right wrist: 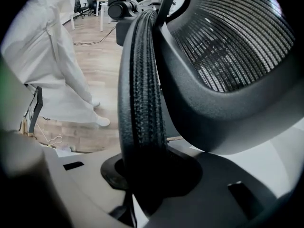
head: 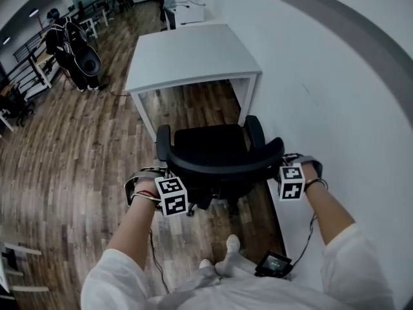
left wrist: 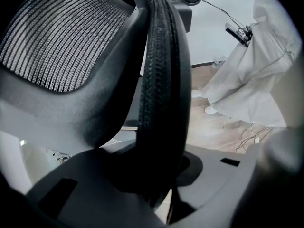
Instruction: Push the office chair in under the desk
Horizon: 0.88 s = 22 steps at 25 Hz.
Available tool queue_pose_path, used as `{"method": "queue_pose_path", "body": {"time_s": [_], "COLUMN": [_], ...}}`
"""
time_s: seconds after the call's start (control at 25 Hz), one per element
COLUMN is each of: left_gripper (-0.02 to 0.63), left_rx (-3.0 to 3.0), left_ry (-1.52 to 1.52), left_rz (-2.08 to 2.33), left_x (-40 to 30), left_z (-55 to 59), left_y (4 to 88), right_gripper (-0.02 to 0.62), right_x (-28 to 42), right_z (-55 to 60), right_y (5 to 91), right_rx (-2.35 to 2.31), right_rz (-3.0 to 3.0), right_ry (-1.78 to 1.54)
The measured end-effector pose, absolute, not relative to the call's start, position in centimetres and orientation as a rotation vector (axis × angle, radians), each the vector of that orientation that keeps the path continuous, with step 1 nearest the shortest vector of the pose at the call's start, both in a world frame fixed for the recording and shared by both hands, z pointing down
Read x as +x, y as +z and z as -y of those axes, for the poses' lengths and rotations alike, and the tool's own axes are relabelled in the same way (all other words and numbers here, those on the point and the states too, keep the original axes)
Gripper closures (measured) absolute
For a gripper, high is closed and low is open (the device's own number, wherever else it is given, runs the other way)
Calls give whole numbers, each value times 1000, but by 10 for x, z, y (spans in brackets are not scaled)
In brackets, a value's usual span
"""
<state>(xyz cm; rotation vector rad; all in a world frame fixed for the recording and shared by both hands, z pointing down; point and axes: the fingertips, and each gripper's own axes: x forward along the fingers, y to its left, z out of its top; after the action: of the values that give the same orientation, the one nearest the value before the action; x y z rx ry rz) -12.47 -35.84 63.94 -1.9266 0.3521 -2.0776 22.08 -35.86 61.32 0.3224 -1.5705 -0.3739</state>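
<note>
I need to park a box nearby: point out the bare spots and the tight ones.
Bare: the desk top and the wood floor left of the office chair. Tight: the gap between chair and wall on the right.

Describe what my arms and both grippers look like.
Loose white sleeves. The left gripper and right gripper are dark, each bearing a white cube with black square markers. Thin dark cables hang from both. Left wrist wears a red band.

The right gripper (right wrist: 148,177) squeezes the black edge of the office chair (right wrist: 228,46), near a person's white clothes (right wrist: 50,56).
</note>
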Motion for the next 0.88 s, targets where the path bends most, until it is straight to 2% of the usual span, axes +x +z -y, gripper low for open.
{"method": "queue_pose_path", "body": {"time_s": [0.88], "left_gripper": [520], "left_rx": [-1937], "left_ry": [-2098], "left_rz": [-397], "left_x": [-124], "left_z": [459], "left_y": [643], "right_gripper": [483], "right_x": [220], "right_z": [468], "right_y": [617], "right_rx": [277], "right_rz": [1595], "right_ry": [-394]}}
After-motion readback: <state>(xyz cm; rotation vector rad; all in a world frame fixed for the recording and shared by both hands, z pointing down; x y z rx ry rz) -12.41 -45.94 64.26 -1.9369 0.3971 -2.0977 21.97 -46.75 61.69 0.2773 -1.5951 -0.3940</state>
